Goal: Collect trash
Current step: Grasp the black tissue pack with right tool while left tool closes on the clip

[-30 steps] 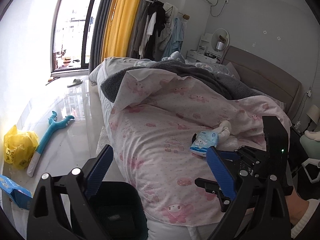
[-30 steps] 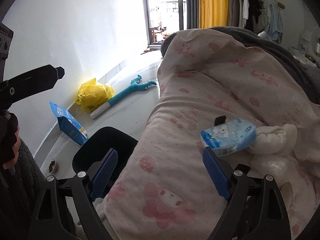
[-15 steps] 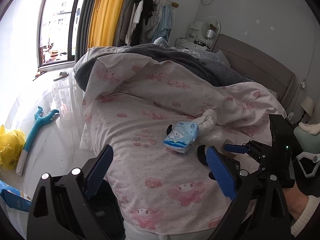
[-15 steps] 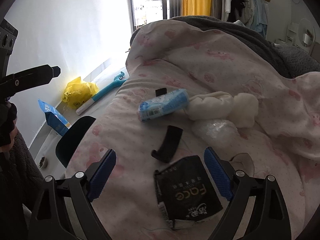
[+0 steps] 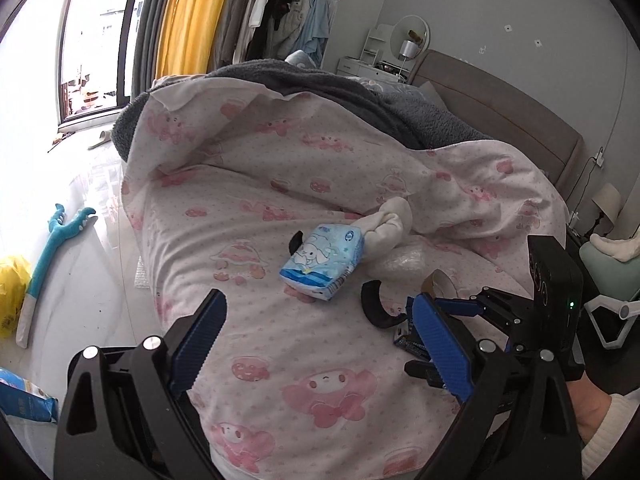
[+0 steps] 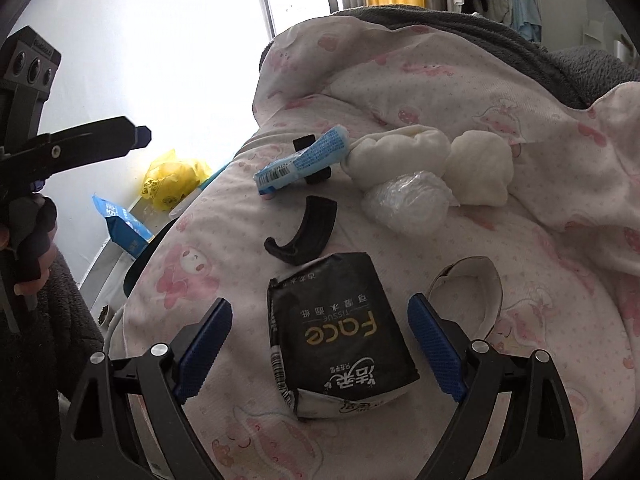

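Right wrist view now shows the right gripper (image 6: 320, 344), jaws wide apart, moved over the black tissue pack (image 6: 340, 336), likely the first trash to grab.

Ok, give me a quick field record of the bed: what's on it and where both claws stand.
surface: pink quilt
right claw: open, straddling black tissue pack, not touching
left claw: open, empty
blue pack: on quilt, beyond left claw
black curved piece: beyond black pack
plastic wad: beside white socks
cardboard roll: right of black pack
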`<state>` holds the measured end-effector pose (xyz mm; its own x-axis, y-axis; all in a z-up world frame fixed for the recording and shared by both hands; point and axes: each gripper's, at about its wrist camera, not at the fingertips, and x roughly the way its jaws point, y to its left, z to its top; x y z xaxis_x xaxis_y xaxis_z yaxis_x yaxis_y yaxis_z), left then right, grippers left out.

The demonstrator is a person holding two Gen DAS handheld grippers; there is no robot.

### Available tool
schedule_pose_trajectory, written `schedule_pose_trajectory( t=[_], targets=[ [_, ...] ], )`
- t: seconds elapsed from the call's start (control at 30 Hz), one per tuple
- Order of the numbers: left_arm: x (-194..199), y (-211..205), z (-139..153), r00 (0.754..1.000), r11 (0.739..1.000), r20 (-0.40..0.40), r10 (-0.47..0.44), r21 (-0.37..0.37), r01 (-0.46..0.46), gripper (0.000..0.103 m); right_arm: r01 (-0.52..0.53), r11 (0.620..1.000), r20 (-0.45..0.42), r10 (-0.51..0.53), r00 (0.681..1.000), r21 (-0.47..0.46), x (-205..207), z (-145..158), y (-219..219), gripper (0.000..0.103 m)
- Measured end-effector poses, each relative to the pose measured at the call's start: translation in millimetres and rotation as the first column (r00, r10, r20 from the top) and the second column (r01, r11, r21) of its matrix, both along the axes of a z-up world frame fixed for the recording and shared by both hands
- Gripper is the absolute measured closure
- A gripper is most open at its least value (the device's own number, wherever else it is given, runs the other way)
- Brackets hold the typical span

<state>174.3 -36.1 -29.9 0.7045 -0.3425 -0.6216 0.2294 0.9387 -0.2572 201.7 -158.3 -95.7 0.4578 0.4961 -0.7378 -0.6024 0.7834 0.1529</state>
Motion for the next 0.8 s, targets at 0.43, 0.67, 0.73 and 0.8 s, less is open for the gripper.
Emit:
schedule_pose_trajectory(
  t=[0.43, 0.67, 0.73, 0.8],
  targets=[
    [9, -39, -17, 0.997, 0.997, -0.020, -0.073, 0.031, 0.074, 0.017, -0.019, 1.000, -0.010, 0.018, 1.000, -0.021, 0, -6, -8, 0.047],
    [13, -56, -21, 0.996, 0.995, -0.017, -0.092, 0.030, 0.093, 0.022, 0.047, 0.998, 0.038, -0.048, 0.998, 0.038, -11, 11, -39, 0.048],
    [15, -62, -23, 0.995, 0.995, -0.018, -0.093, 0.036, 0.094, 0.024, 0.077, 0.995, 0.052, -0.080, 0.995, 0.059, -14, 16, -49, 0.048],
    [17, -67, -26, 0.995, 0.994, -0.019, -0.096, 0.042, 0.096, 0.027, 0.112, 0.990, 0.068, -0.118, 0.991, 0.090, -18, 21, -60, 0.048]
  ],
)
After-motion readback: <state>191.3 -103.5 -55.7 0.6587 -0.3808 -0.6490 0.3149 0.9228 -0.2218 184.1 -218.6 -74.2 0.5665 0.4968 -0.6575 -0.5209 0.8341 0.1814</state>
